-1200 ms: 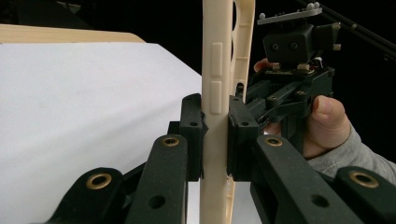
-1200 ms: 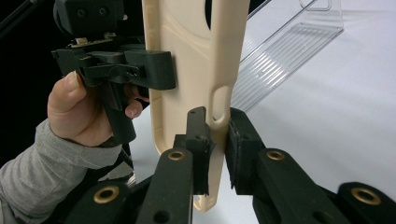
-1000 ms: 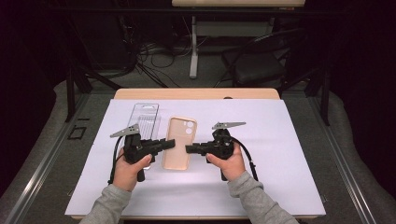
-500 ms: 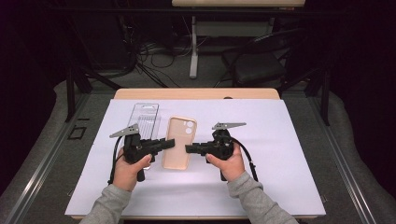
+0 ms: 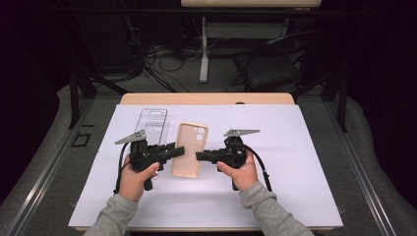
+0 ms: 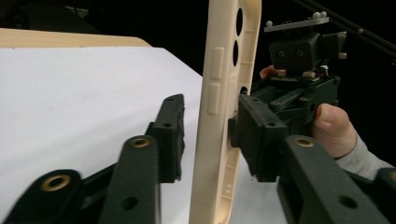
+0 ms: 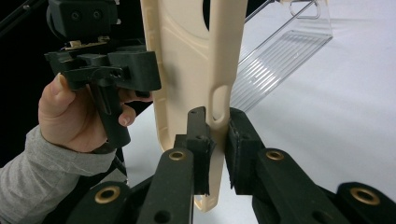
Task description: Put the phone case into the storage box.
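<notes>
Right gripper view: my right tongs (image 7: 215, 140) clench the phone case's (image 7: 191, 51) edge, so it stays up while my left tongs (image 6: 205, 126) let go. Their jaws have just been opening around its 9 o'clock edge, one pad (image 6: 173, 122) clear.

Bright, even overhead light on white table sheet (image 5: 295, 162); room behind dark, near black. Soft, faint shadows under hands. High view slightly soft, low detail. Near jaws blurred in both gripper views; beige phone case (image 6: 224, 93) fairly sharp, mildly overexposed.

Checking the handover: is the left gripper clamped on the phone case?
No. In the left gripper view its pads stand apart from the case, jaws just opened.
</notes>
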Available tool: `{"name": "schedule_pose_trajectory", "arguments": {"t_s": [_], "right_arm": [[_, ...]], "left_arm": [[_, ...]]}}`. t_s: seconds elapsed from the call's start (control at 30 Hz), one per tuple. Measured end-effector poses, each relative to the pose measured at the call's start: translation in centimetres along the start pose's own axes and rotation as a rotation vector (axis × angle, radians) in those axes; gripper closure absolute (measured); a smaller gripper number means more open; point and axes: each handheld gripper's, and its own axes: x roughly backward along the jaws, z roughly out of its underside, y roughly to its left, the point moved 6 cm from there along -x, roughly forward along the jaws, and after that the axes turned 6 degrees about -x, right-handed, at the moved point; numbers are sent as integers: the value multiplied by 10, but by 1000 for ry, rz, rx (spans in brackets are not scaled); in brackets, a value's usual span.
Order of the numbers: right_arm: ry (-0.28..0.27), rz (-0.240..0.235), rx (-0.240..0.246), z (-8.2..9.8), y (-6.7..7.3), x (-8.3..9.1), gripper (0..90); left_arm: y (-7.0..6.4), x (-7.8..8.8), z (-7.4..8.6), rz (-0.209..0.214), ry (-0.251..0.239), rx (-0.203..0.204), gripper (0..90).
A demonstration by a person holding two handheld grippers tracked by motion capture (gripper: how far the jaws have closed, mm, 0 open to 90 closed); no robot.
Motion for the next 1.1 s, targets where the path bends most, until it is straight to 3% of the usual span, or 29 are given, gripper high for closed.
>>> {"name": "schedule_pose_trajectory", "arguments": {"t_s": [0.17, 0.33, 0.63, 0.77, 1.1], "right_arm": [[-3, 21, 3, -1, -2, 2, 812], [-8, 48, 16, -2, -4, 4, 812], [-9, 100, 58, -3, -5, 6, 812], [-14, 124, 78, -4, -4, 7, 812], [-10, 176, 126, -4, 0, 8, 812]], "left_arm": [[2, 1, -1, -31, 1, -13, 496], [1, 2, -3, -73, 10, -59, 453], [-5, 6, -10, -179, 73, -199, 415], [-7, 8, -13, -219, 87, -243, 415], [-6, 13, -17, -278, 106, -272, 376]]}}
